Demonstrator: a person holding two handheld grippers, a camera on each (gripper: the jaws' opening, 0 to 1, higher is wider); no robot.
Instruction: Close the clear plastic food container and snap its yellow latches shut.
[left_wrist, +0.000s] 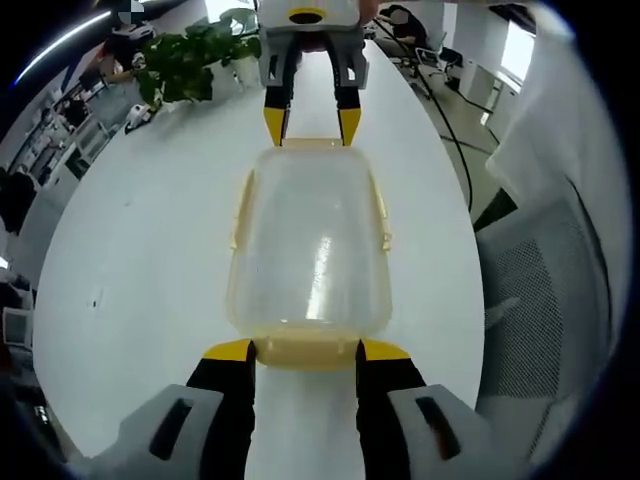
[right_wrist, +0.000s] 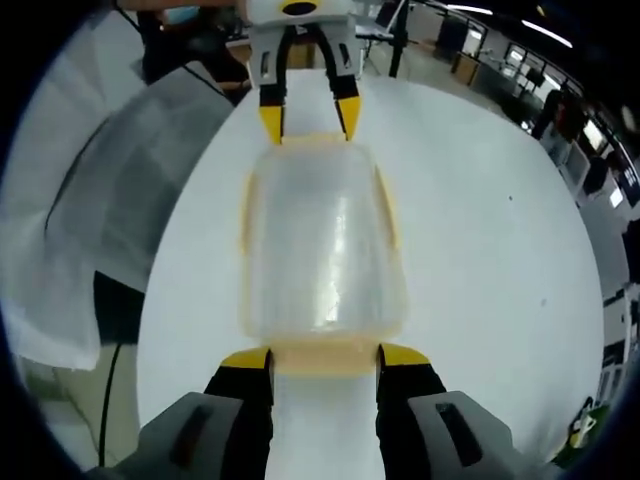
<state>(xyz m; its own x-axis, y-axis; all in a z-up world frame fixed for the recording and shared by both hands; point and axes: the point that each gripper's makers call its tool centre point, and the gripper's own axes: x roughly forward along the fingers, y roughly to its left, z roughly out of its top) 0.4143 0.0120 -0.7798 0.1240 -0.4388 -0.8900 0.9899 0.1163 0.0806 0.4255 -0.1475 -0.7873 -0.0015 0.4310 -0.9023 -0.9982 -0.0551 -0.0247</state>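
Nearest the lens in the left gripper view, the left tool (left_wrist: 306, 349) rises from the bottom of the frame with its yellow-tipped jaws spread wide, one at each corner of the near end latch (left_wrist: 305, 352) of the clear plastic food container (left_wrist: 308, 250), touching or just beside it but clamping nothing. At the top centre of that frame the right tool (left_wrist: 312, 122) stands likewise open at the far end latch (left_wrist: 313, 144). The right gripper view mirrors this: the right tool (right_wrist: 325, 357) brackets its near latch (right_wrist: 325, 356) at the bottom of the frame, and the left tool (right_wrist: 308, 118) sits at the top centre, jaws apart. The container lies lengthwise in the middle of both frames on the white worktop (left_wrist: 150, 260), lid already down, with long yellow side latches (left_wrist: 381, 215) along its left and right edges; whether any latch is snapped cannot be told. The step in hand looks to be pressing the two end latches home. To do it well, I judge both tools should push inward together, so each braces the box against the other's force and it does not slide, keeping the tips low on the latch flaps and level with the worktop. A potted plant (left_wrist: 195, 60) sits at the upper left, well apart.
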